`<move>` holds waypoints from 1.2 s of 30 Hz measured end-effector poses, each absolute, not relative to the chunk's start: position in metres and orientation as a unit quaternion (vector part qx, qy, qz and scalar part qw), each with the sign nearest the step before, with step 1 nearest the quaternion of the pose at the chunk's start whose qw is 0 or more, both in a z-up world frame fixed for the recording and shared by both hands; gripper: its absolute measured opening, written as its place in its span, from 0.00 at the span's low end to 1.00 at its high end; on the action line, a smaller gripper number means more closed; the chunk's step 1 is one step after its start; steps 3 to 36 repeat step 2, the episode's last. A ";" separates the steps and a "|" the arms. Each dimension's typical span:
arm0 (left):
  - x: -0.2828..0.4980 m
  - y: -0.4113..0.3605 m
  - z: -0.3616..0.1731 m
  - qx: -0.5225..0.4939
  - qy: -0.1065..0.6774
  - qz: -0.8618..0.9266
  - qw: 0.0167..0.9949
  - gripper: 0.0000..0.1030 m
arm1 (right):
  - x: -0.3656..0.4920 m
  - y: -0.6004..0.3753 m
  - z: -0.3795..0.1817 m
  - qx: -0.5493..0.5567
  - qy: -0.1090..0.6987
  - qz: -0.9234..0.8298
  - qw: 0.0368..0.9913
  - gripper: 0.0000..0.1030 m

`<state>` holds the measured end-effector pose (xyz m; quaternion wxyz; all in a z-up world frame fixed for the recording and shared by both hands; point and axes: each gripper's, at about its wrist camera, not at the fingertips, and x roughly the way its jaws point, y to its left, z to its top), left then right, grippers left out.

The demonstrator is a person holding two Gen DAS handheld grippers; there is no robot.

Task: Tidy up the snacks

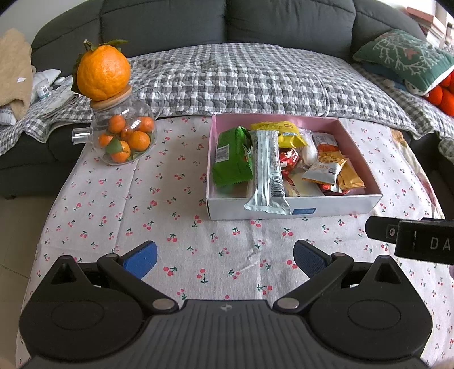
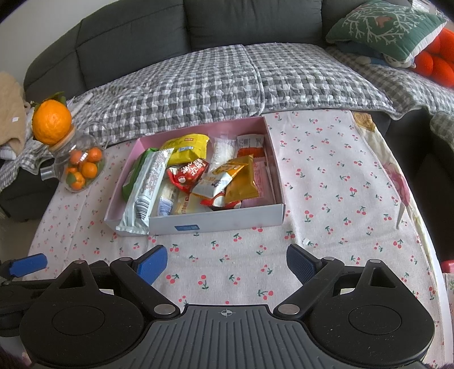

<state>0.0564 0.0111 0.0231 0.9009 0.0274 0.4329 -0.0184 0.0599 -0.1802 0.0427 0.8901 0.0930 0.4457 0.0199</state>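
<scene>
Pink-lined, the box (image 1: pixel 292 208) near the worktop's (image 1: pixel 113 198) far edge is heaped with snacks, a silver packet (image 1: pixel 268 173) draped over its front wall, while both grippers (image 1: pixel 225 259) (image 2: pixel 225 264) are held short, fingers apart and empty, probably for reaching in.

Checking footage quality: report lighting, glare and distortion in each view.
Left wrist: even daylight, sharp, glints on the glass jar, fisheye bends the sofa. Right wrist: similar light, snack box crisp, table edges curved, corners vignetted.
</scene>
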 end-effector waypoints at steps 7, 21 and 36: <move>0.056 0.011 0.020 0.031 0.431 -0.017 0.901 0.99 | 0.061 -0.181 0.041 0.093 0.446 0.016 0.890 0.90; 0.056 0.011 0.020 0.031 0.431 -0.017 0.901 0.99 | 0.061 -0.181 0.041 0.093 0.446 0.016 0.890 0.90; 0.056 0.011 0.020 0.031 0.431 -0.017 0.901 0.99 | 0.061 -0.181 0.041 0.093 0.446 0.016 0.890 0.90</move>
